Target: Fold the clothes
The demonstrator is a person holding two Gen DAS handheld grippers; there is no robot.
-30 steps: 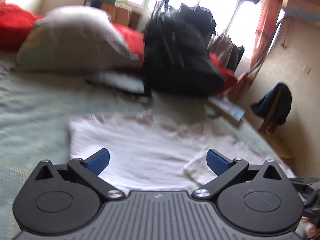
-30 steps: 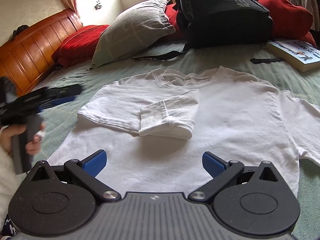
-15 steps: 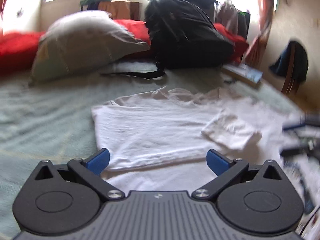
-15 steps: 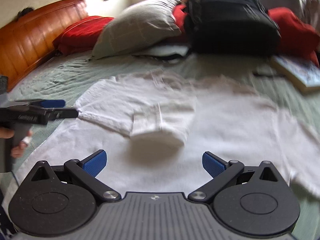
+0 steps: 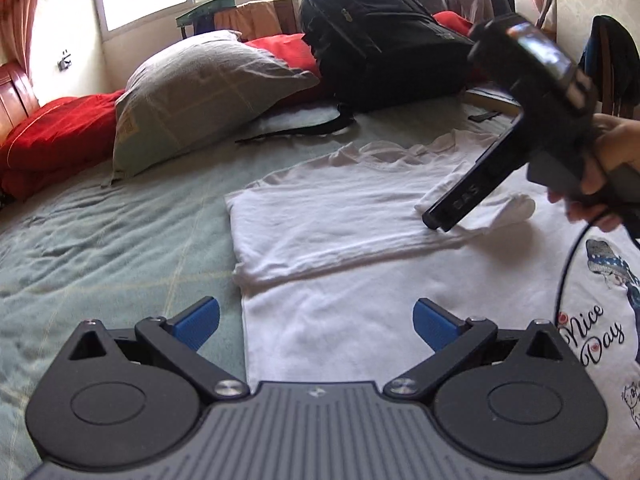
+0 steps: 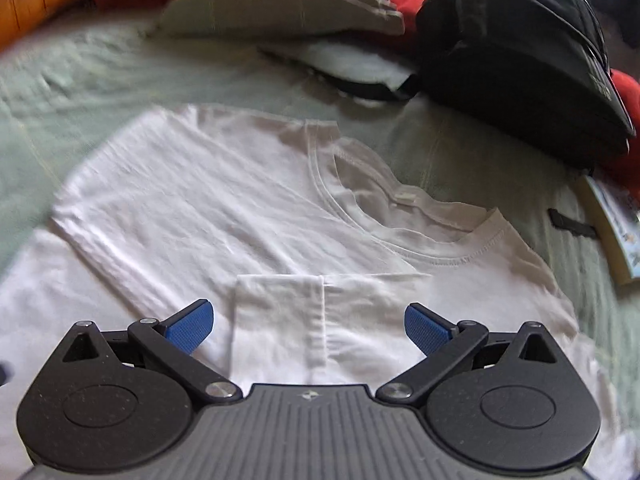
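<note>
- Left gripper: jaws wide apart, holding nothing. It hangs low over the near left edge of the T-shirt.
- Right gripper: jaws also spread, empty. The folded-in sleeve sits right between the blue pads and just ahead of them.
- T-shirt lies flat on the green bedspread, collar pointing away toward the pillow and backpack. Long axis runs near-to-far from both cameras.
- One side is already folded in: the left shoulder panel is turned over the chest, sleeve doubled back on top. Fold line runs along the long axis.
- In the left view the right gripper points down at that sleeve; the hand comes in from the right side.
- Key relation: sleeve cuff is dead centre of the right jaws, so the right gripper is much nearer to it. The left one is off to the shirt's left edge, nearer the hem.
- My read: mid-fold. The far right side of the shirt looks still spread flat.
- Book lies at the far right, well apart from the shirt.
</note>
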